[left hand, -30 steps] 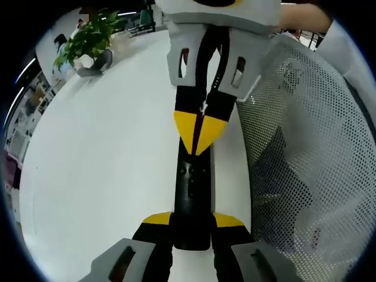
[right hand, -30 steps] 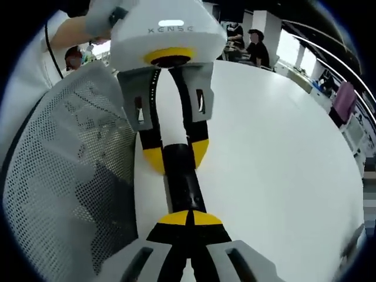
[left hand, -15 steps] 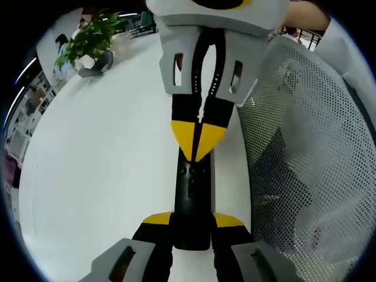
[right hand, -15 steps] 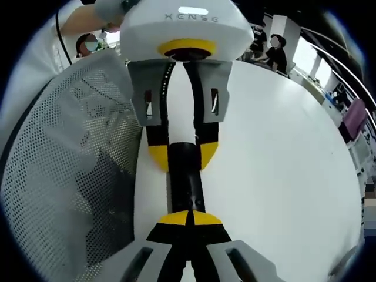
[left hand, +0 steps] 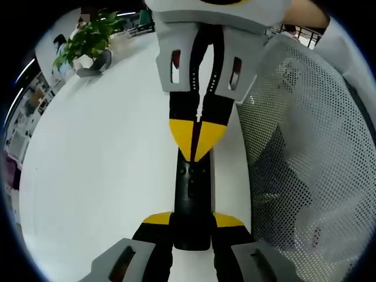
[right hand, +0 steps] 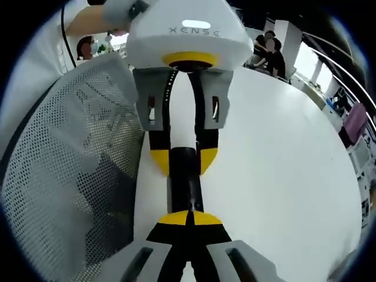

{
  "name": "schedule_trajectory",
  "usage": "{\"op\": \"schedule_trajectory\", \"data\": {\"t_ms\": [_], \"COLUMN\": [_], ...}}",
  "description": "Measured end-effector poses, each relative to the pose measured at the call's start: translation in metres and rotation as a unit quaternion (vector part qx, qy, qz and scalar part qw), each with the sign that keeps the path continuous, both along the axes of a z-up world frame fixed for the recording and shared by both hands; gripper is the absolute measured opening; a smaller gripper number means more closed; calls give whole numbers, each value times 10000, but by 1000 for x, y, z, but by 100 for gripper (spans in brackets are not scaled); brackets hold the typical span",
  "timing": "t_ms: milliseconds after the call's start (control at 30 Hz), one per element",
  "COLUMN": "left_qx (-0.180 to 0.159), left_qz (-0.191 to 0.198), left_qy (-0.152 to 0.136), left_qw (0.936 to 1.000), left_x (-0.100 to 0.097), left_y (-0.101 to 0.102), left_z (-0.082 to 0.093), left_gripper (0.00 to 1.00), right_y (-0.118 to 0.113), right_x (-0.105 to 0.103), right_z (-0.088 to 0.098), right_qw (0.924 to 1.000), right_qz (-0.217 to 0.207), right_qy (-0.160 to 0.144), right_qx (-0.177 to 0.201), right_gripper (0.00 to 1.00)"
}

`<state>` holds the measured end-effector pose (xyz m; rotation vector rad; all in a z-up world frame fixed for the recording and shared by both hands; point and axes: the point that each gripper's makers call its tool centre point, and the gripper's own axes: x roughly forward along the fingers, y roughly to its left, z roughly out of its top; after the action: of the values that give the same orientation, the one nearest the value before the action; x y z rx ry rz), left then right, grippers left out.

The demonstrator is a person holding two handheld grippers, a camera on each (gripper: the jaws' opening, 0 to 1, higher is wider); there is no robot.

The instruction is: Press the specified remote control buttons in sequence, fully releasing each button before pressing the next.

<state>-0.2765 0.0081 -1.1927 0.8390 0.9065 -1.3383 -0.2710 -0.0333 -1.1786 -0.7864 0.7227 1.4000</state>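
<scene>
A black remote (left hand: pixel 192 191) lies lengthwise over the white table (left hand: pixel 106 170), and my left gripper (left hand: pixel 192 222) is shut on its near end. From the top of the left gripper view comes my right gripper (left hand: pixel 196 154), shut, its yellow tips meeting in a point over the remote's far button area. In the right gripper view, my right gripper (right hand: pixel 189 216) is shut with its tips on the remote (right hand: pixel 185 187). Beyond it my left gripper (right hand: pixel 184 162) clamps the remote's other end. The buttons under the tips are hidden.
A grey mesh chair back (left hand: pixel 305 170) stands close along one side of the remote and shows again in the right gripper view (right hand: pixel 64 176). A potted plant (left hand: pixel 88 41) sits at the table's far edge. People (right hand: pixel 267 50) sit in the background.
My right gripper has slid a little along the remote toward my left gripper, so less of the remote shows between them. Both grippers stay shut.
</scene>
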Motion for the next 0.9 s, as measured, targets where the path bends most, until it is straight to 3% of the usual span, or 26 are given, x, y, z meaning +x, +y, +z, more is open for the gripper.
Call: {"op": "schedule_trajectory", "data": {"t_ms": [100,167,500,900], "left_qx": [20,13,-29,43], "left_qz": [-11,-10,-17,-125], "left_qy": [-4,-1,0,22], "left_qw": [10000,10000,10000,9999], "left_x": [0,0,1,1], "left_y": [0,0,0,0], "left_z": [0,0,1,0], "left_gripper": [24,24,24,24], "right_y": [-6,-6,-7,-4], "right_x": [1,-1,-1,-2], "right_z": [-8,-5,-6,-9], "right_qw": [9998,9998,9994,9958], "right_qz": [35,80,170,498], "right_qy": [14,81,133,173], "right_qx": [-186,-142,-265,-751], "right_gripper": [6,3,3,3]}}
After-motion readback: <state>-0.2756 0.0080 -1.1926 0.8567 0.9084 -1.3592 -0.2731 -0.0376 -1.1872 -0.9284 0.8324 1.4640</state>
